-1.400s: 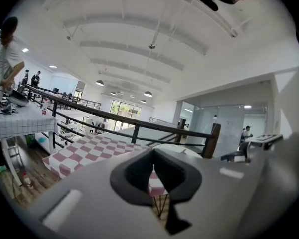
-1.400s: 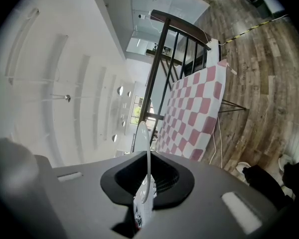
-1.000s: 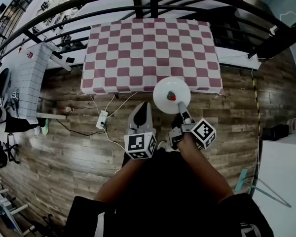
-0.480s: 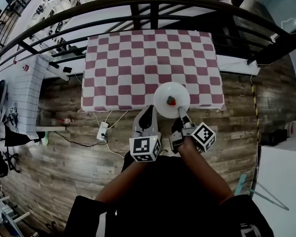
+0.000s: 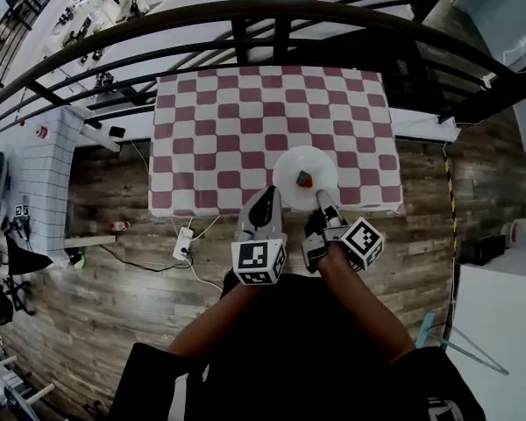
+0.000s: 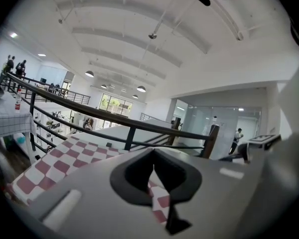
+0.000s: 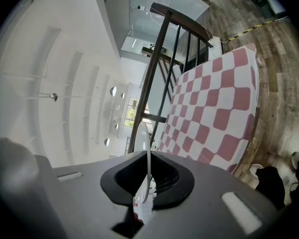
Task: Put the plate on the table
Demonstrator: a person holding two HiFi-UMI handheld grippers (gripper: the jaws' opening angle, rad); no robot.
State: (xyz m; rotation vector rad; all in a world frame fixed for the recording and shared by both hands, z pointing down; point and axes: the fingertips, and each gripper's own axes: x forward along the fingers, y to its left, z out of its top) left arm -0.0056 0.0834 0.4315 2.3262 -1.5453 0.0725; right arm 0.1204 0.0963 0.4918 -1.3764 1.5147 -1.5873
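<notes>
The right claw [image 5: 324, 203] grips the plate [image 5: 289, 168] by its near rim.

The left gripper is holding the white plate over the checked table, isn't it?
No, the right gripper holds the white plate by its rim over the checked table; the left gripper is shut on nothing. The right gripper view shows the rim pinched between its jaws.

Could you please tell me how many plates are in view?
1: the plate, held at its rim by the right claw, over the table's near edge. No other shows.
</notes>
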